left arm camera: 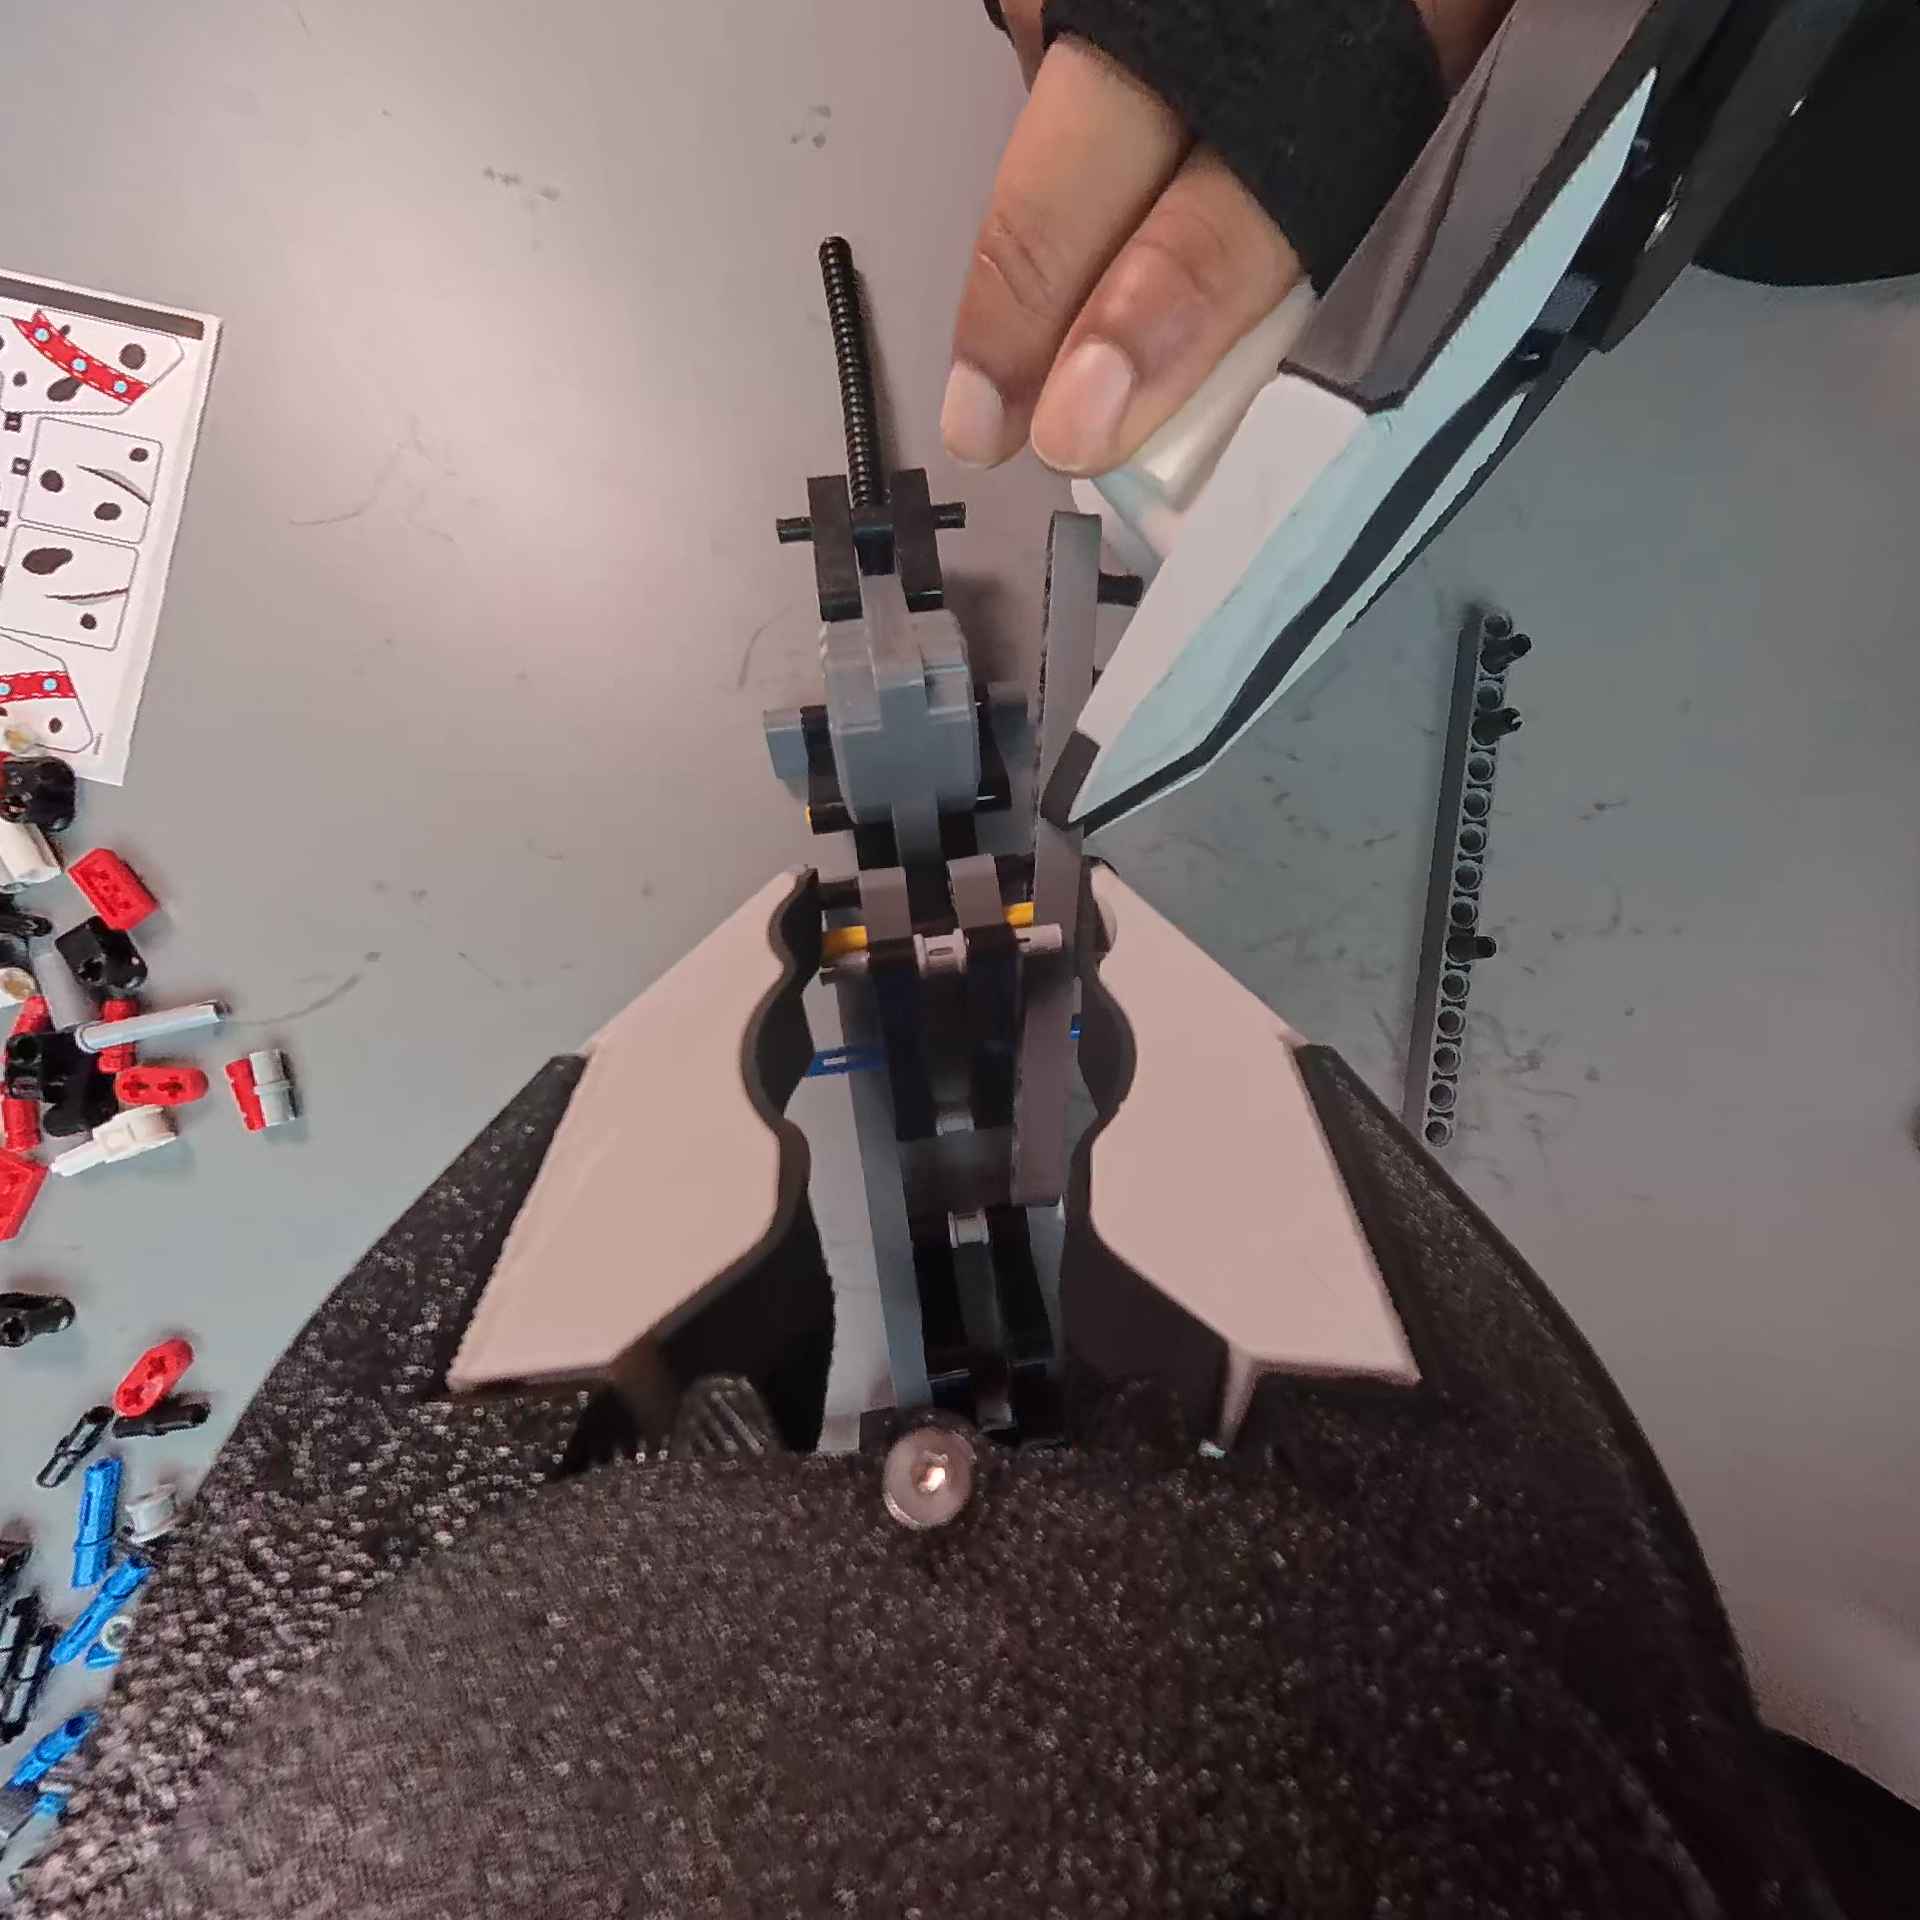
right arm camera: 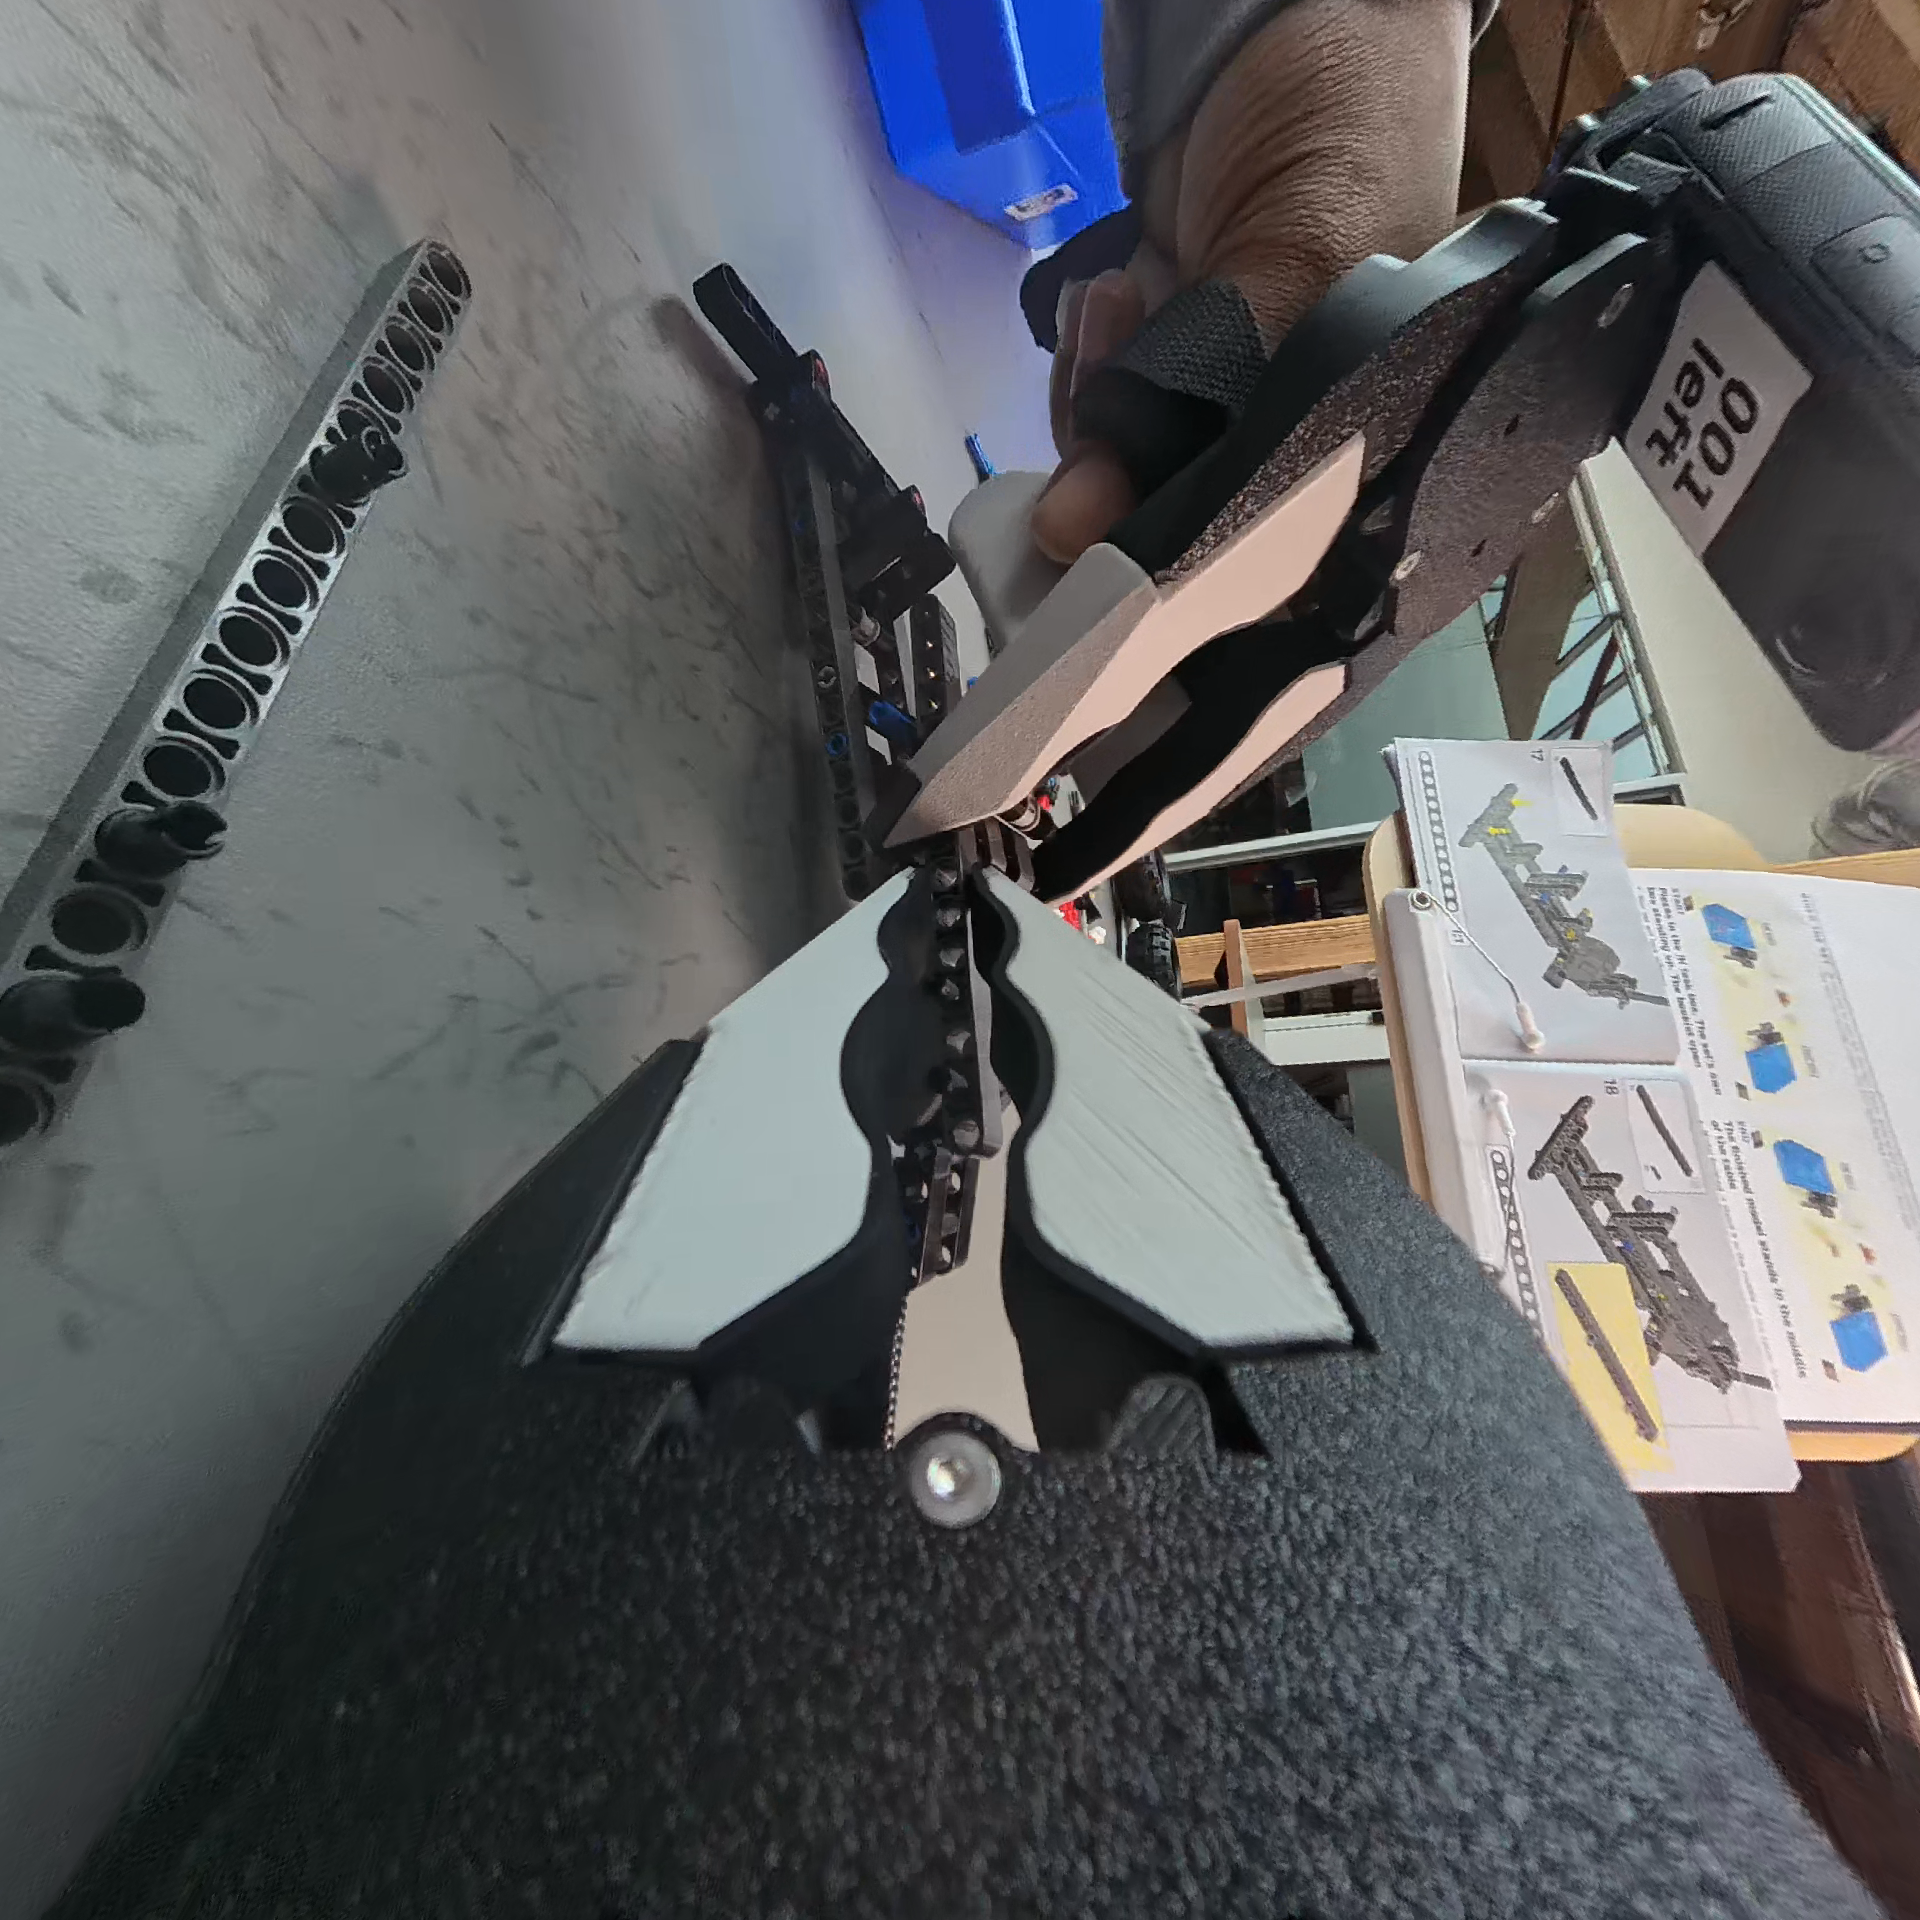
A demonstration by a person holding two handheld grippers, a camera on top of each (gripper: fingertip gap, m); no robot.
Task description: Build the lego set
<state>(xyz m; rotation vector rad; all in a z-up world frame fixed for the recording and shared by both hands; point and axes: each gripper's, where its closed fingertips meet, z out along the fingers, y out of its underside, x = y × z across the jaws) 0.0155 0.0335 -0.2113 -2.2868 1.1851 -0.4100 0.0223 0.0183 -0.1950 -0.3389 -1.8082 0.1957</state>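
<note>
Clamped across its near end by the left hand-held gripper [left arm camera: 945, 904]: the lego assembly [left arm camera: 894, 707], a narrow grey and black core with a black ribbed rod [left arm camera: 852, 374] jutting from its far end. Pinched on both flanks, low over the grey tabletop [left arm camera: 520, 312]; impossible to tell whether resting on it or lifted just clear.

Reaching in from the right of the assembly, the right hand-held gripper [left arm camera: 1070, 805], steered by a person's hand [left arm camera: 1091, 312]. Squeezed almost together on a dark grey beam [left arm camera: 1065, 675], pressed flat against the assembly's right side. Judged as the step in hand: seating this side beam on its pins.

Done so far, by the look of it: the central spine with its cross pins and block-like housing. Left to do, plenty. Lying apart to the right of the assembly, a long grey beam [left arm camera: 1465, 883] with black pins already pushed in, probably waiting its turn. Scattered to the left of the assembly, loose pieces [left arm camera: 94, 1039] in red, black, white and blue, beside an unused sticker sheet [left arm camera: 83, 520]. Propped beyond the assembly in the right wrist view, an open instruction booklet [right arm camera: 1610, 1091]. Roughly an early-to-middle stage.
</note>
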